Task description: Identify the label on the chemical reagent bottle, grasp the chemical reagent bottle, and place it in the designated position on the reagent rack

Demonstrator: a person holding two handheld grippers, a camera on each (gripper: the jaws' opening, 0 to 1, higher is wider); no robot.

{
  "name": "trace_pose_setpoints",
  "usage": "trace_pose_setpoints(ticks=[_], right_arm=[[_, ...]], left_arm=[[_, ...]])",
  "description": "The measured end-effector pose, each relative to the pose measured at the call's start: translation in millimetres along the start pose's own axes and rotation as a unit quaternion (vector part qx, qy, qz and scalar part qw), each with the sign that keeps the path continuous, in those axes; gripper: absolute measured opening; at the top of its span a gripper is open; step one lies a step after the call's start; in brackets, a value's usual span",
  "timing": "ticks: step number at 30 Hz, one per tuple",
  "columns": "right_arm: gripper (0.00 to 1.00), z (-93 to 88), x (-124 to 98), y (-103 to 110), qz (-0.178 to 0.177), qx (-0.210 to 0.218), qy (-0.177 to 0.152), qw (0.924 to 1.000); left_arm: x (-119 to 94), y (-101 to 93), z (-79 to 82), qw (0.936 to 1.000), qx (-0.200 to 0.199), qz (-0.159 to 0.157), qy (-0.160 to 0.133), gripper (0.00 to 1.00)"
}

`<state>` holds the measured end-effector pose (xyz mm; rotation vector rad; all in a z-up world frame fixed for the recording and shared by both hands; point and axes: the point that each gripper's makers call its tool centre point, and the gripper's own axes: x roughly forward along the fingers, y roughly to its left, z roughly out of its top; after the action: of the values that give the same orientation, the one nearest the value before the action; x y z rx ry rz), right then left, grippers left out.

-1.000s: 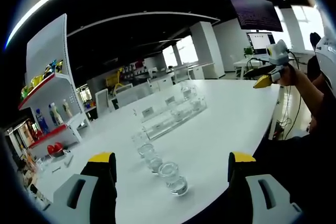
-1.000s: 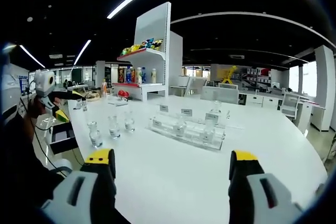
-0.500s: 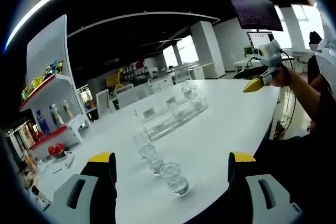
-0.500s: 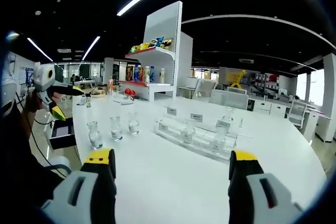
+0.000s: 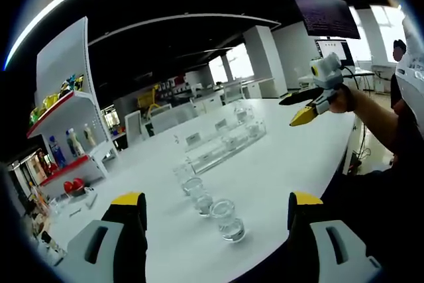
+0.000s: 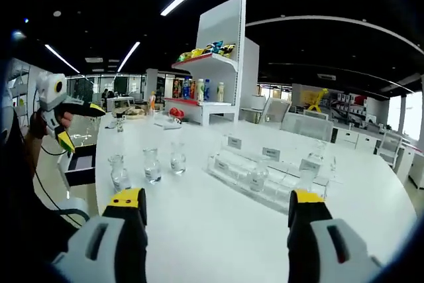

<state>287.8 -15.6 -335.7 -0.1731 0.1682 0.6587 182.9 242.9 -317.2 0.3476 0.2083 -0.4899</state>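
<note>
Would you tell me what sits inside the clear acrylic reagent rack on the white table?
The clear acrylic reagent rack holds two small glass bottles, with white label cards behind; the label text is too small to read.

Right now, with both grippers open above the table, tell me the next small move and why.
Probably bring the right gripper down toward the nearest of the three loose bottles. They stand uncollected left of the clear rack, and nothing sits between the open fingers yet.
</note>
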Motion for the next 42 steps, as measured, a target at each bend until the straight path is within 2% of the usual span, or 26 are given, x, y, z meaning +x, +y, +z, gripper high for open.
trace_pose_setpoints(ticks=[8, 17, 22, 25, 28, 33, 38, 40, 42], right_arm=[[0.80, 8.8, 44, 11, 0.030, -0.002, -0.010, 0.9995], [0.78, 2.2, 76, 20, 0.046, -0.005, 0.006, 0.9989], [0.71, 4.7, 99, 22, 0.051, -0.018, 0.007, 0.9985], [0.68, 6.3, 120, 28, 0.067, -0.021, 0.004, 0.9975], [0.65, -4.3, 147, 35, 0.080, -0.026, 0.024, 0.9962], [0.63, -16.2, 179, 45, 0.100, -0.035, 0.033, 0.9938], [0.59, -12.5, 193, 55, 0.119, -0.018, 0.016, 0.9926], [0.57, -6.8, 209, 64, 0.128, -0.002, -0.011, 0.9917], [0.57, -5.5, 217, 74, 0.135, 0.001, -0.018, 0.9907]], left_arm=[[1, 5.0, -4.1, 1.0000, -0.002, 0.004, 0.003, 0.87], [1, 10.9, -6.5, 0.9999, -0.005, 0.010, 0.006, 0.87], [-2, 13.1, -2.4, 0.9999, 0.001, 0.012, 0.005, 0.87], [-5, 14.8, -0.3, 0.9999, 0.002, 0.015, 0.002, 0.87], [-7, 15.6, -0.1, 0.9998, 0.002, 0.017, 0.001, 0.87], [-9, 19.3, -3.7, 0.9998, -0.001, 0.021, 0.003, 0.88], [-10, 23.1, -6.8, 0.9997, -0.003, 0.024, 0.005, 0.88], [-10, 26.1, -11.3, 0.9996, -0.009, 0.026, 0.006, 0.88], [-11, 28.8, -12.6, 0.9995, -0.013, 0.028, 0.006, 0.88]])
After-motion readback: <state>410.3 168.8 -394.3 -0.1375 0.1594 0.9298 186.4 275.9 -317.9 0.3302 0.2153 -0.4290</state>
